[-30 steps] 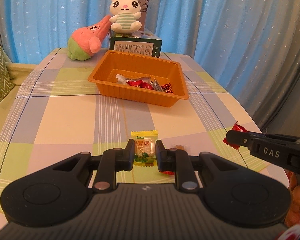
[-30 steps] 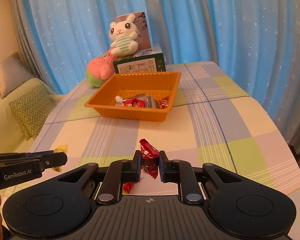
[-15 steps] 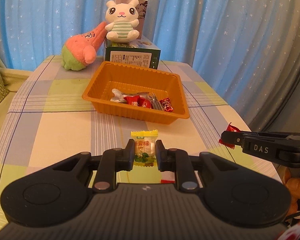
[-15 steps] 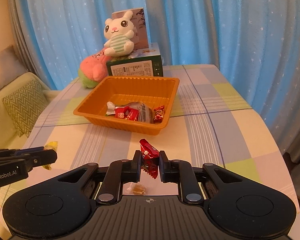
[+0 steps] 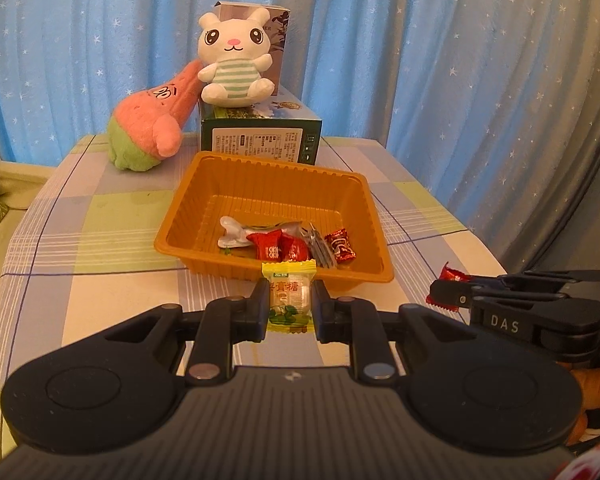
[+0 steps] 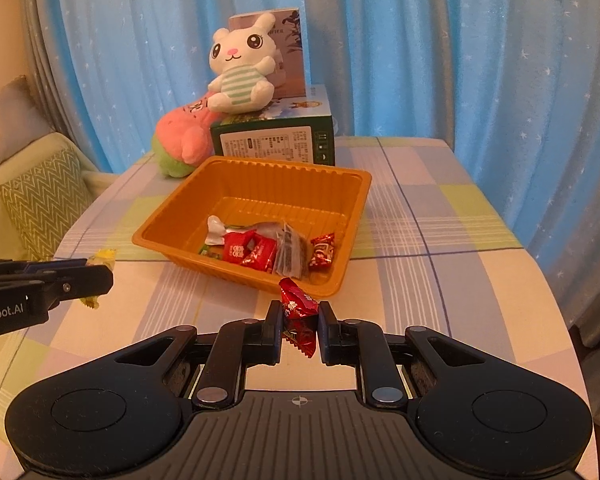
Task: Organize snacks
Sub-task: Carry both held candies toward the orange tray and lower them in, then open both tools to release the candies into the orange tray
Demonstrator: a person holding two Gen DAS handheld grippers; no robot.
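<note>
Two soft toys sat at the far edge of the table (image 5: 100, 248): a pink and green one (image 5: 150, 128) on the left and a white bunny (image 5: 234, 64) sitting on top of a green box (image 5: 260, 136). A second box (image 5: 278, 36) stood behind the bunny. One orange tray (image 5: 204, 216) lay in the middle of the table, just in front of the green box. About five wrapped snacks (image 5: 288, 242) lay in the near part of the tray, most of them red. One cushion (image 6: 40, 204) with zigzag lines lay on the sofa past the left edge of the table.

There were two tongs. The left gripper (image 5: 291, 307) was squeezed tight on one yellow candy (image 5: 289, 297). It held the candy in the air, just in front of the near edge of the tray. The right gripper (image 6: 299, 322) was squeezed tight on one red candy (image 6: 298, 312). That candy was also in the air, by the near right corner of the tray. A bit of a hand (image 5: 596, 384) showed behind the right gripper.

A second ago both tongs were farther back, near the front edge of the table. Now the tray looked much bigger and closer in both views. Both tongs had kept the same tight hold on the same candies
</note>
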